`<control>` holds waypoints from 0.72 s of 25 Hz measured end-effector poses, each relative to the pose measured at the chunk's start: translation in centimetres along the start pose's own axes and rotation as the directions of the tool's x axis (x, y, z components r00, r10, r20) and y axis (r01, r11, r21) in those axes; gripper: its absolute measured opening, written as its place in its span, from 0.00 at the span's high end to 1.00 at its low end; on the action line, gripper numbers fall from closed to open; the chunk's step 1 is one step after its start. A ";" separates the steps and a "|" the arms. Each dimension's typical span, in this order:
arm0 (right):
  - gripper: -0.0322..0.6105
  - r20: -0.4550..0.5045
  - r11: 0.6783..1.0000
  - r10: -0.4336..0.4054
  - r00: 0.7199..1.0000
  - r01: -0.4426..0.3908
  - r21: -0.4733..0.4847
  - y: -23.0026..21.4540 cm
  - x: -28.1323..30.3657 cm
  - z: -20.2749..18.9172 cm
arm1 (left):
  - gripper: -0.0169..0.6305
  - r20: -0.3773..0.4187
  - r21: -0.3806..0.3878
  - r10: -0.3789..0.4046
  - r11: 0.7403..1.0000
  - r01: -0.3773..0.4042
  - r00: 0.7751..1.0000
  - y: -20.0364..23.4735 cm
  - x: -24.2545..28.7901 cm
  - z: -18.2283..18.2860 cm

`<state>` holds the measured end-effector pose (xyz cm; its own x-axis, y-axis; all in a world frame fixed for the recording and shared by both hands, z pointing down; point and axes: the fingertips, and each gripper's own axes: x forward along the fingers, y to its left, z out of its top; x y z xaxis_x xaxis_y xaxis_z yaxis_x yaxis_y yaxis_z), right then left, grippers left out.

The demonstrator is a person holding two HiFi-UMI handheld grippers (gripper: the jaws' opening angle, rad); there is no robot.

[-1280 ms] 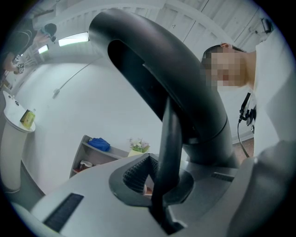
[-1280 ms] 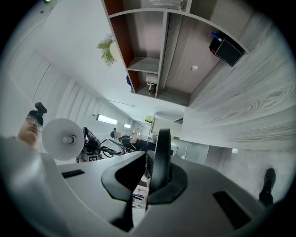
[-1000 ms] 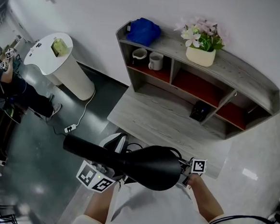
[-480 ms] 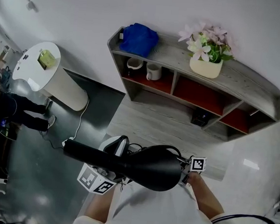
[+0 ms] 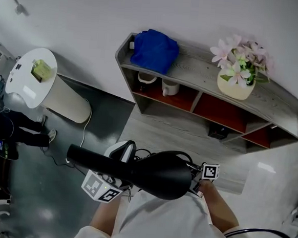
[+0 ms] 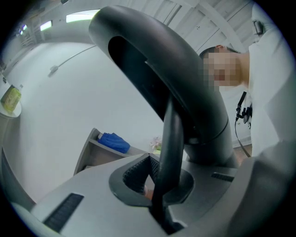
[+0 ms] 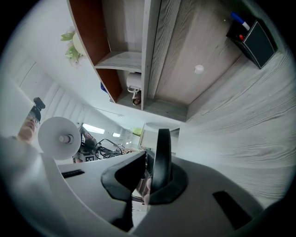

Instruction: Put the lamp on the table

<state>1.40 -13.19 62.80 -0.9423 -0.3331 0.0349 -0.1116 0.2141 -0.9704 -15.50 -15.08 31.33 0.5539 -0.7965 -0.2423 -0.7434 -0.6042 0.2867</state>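
Left tool (image 6: 159, 199), right tool (image 7: 155, 185) — both clamp the black lamp (image 5: 155, 174)

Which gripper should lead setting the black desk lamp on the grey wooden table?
Probably the right. Both hold the black desk lamp with shut jaws, but the right gripper sits nearest the grey wooden table and looks across its top; the left gripper is out over the dark floor.

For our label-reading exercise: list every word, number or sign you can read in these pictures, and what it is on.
No readable text anywhere.
Left marker cube, right marker cube: square patterns, no letters.
Green box: any print too small to read.
Lamp: no lettering visible.
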 end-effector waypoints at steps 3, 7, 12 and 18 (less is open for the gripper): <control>0.92 0.012 1.000 -0.011 1.000 0.011 0.006 -0.9 2.3 1.2 | 0.96 -0.003 0.000 -0.028 1.000 0.028 1.000 2.4 0.6 -0.2; 0.92 0.031 0.998 -0.044 0.999 0.043 0.035 -2.9 5.3 2.3 | 0.96 -0.012 -0.006 -0.053 0.999 0.053 0.999 6.0 1.2 -0.8; 0.92 0.047 0.997 -0.053 0.997 0.050 0.062 -5.3 9.3 3.5 | 0.96 -0.035 -0.027 -0.056 0.998 0.055 0.998 11.2 2.1 -2.1; 0.92 0.061 0.988 -0.140 0.988 0.136 0.069 -9.9 12.8 4.4 | 0.96 -0.063 -0.048 -0.084 0.996 0.081 0.994 16.7 3.1 -4.5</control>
<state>-8.20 -23.64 71.80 -0.8962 -0.4154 0.1557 -0.2166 0.1034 -0.9708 -24.51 -27.71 39.50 0.6369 -0.7428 -0.2064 -0.6772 -0.6671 0.3105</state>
